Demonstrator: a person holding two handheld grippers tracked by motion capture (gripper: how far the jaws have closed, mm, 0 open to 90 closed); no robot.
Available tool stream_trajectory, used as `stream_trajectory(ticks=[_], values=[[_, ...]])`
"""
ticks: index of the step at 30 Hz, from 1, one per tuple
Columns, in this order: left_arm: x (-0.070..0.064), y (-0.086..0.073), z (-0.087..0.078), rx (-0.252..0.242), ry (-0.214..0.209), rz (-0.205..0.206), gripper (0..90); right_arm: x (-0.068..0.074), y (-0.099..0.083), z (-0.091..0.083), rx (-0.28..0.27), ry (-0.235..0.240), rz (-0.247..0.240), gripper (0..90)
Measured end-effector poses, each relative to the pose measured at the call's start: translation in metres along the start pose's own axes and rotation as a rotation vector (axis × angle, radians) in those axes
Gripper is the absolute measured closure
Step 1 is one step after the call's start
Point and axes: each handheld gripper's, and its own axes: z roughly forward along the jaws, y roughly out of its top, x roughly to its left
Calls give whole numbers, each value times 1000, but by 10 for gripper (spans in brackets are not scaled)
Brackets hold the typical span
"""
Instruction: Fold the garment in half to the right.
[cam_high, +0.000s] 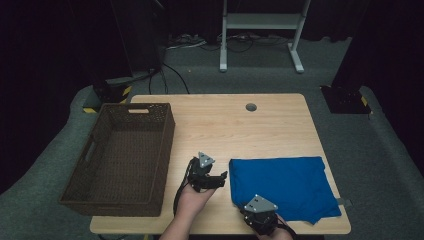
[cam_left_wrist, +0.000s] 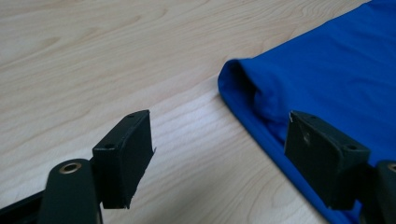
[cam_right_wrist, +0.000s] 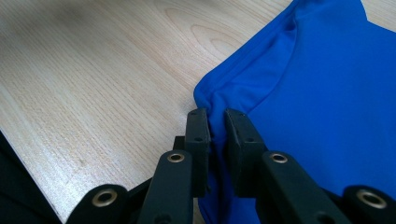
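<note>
A blue cloth (cam_high: 285, 186) lies folded flat on the right side of the bench (cam_high: 240, 125), close to the front edge. The right tool (cam_right_wrist: 216, 128) has pinched the near left corner of the cloth between its jaws. The left tool (cam_left_wrist: 219, 149) is wide open and holds nothing; it waits just beside the far left corner of the cloth. The cloth looks soft, light and floppy, so it will sag if only one corner is lifted. A good place to grab is the thick folded edge at that corner. A brown basket (cam_high: 122, 160) stands well apart on the left, with lots of bare wood in between for moving
</note>
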Motion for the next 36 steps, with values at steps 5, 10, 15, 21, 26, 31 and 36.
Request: stream_trajectory(ticks=[5, 10, 15, 21, 26, 31, 36], values=[[0, 13, 11, -4, -3, -32, 242, 0, -1, 0, -3, 2, -4, 795], [-1, 23, 23, 3, -7, -33, 256, -1, -2, 0, -12, 7, -1, 795], [-2, 30, 39, 25, -16, -28, 325, -1, -2, 0, -11, 8, -4, 795], [-8, 32, 56, 39, -3, -32, 377, 0, -2, 0, -14, 5, -6, 794], [-10, 29, 68, 65, 0, -29, 441, 0, -3, 0, -17, 4, -5, 794], [-12, 26, 77, 101, -2, -29, 482, 0, -3, 0, -18, 4, -8, 794], [-16, 24, 79, 105, 7, -5, 568, 0, -3, 0, -19, 1, -10, 793]])
